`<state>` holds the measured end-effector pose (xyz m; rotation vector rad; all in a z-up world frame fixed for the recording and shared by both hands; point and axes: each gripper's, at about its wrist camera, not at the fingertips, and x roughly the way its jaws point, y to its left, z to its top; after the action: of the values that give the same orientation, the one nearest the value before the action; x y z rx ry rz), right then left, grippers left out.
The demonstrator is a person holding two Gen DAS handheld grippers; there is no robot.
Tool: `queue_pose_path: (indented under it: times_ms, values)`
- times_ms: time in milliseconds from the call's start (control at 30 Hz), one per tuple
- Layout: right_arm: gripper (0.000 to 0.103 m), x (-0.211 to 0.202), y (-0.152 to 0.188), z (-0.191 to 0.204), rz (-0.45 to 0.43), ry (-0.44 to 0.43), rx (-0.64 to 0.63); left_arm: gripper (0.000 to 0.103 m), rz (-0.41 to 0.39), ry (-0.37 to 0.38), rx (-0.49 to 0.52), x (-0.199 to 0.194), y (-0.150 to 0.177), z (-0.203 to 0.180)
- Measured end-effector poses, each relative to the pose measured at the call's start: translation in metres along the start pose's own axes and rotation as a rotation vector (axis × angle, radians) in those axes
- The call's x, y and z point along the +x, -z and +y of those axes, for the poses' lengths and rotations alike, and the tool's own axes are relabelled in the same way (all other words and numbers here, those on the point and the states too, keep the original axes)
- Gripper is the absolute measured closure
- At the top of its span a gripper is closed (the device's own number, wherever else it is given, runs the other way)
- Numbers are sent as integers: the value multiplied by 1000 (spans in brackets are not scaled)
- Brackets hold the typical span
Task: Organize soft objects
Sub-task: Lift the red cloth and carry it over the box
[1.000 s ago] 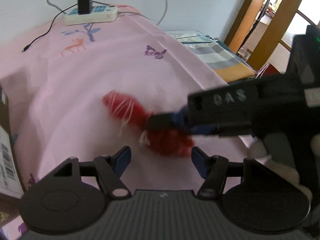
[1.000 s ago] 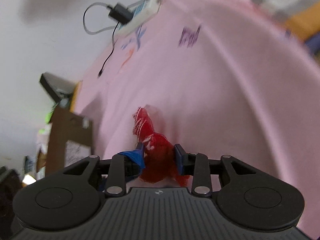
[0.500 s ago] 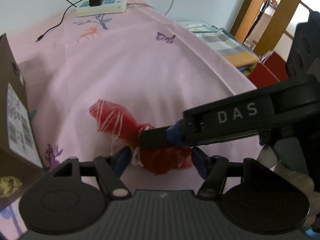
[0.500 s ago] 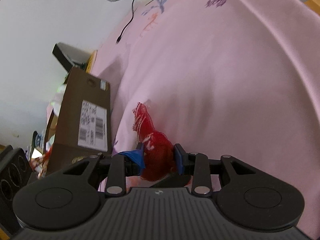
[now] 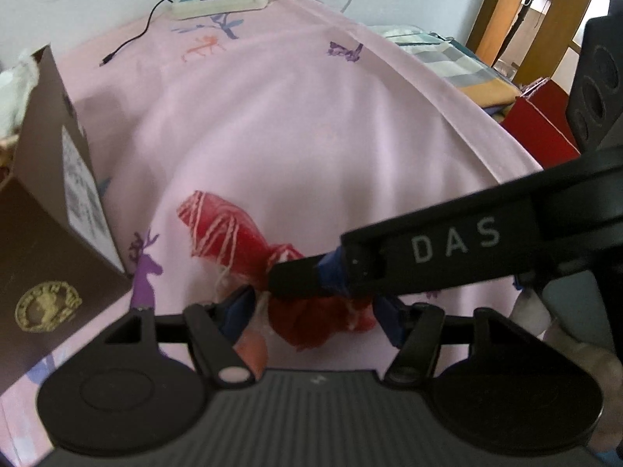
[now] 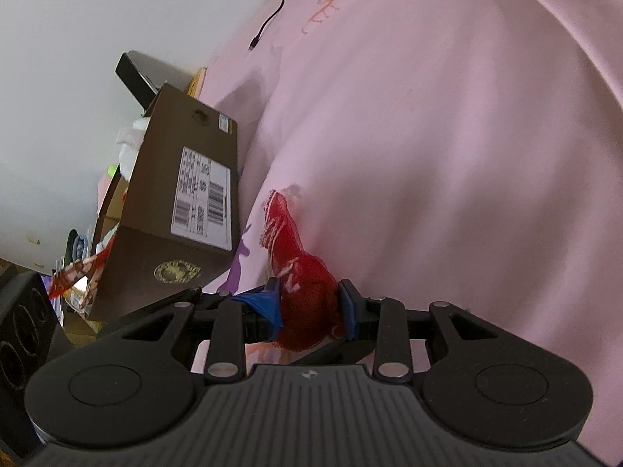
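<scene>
A red mesh bundle (image 5: 229,229) with pale threads hangs just over the pink sheet (image 5: 311,116). My right gripper (image 6: 309,307) is shut on its bunched lower part (image 6: 307,311); the looser end trails forward. In the left wrist view the right gripper's finger (image 5: 296,278) reaches in from the right onto the bundle. My left gripper (image 5: 313,313) straddles the same bunch from below and its jaws are closing. The red bunch is between its blue pads (image 5: 389,321), with a small gap on the left side.
A brown cardboard box (image 5: 58,233) with a white label stands at the left, close to the bundle, with soft things behind it (image 6: 128,144). A power strip (image 5: 220,0) and cable lie at the far end. Folded blankets (image 5: 447,62) and a red box (image 5: 537,132) are at the right.
Both grippers have carried the red bundle toward the brown box, which now fills more of the left side. The left jaws have narrowed a little around the bunch.
</scene>
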<state>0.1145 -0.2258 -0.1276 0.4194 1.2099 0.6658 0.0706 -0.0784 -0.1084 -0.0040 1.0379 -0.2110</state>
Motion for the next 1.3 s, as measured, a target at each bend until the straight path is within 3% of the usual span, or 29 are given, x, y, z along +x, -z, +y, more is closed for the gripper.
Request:
queue_pose_path:
  times_ms: [933, 1300]
  values:
    - [87, 3, 38, 40, 54, -52, -77, 47, -6, -102, 18, -42, 44, 3]
    - [87, -24, 46, 61, -29, -78, -107, 48, -75, -111, 69, -76, 45, -4]
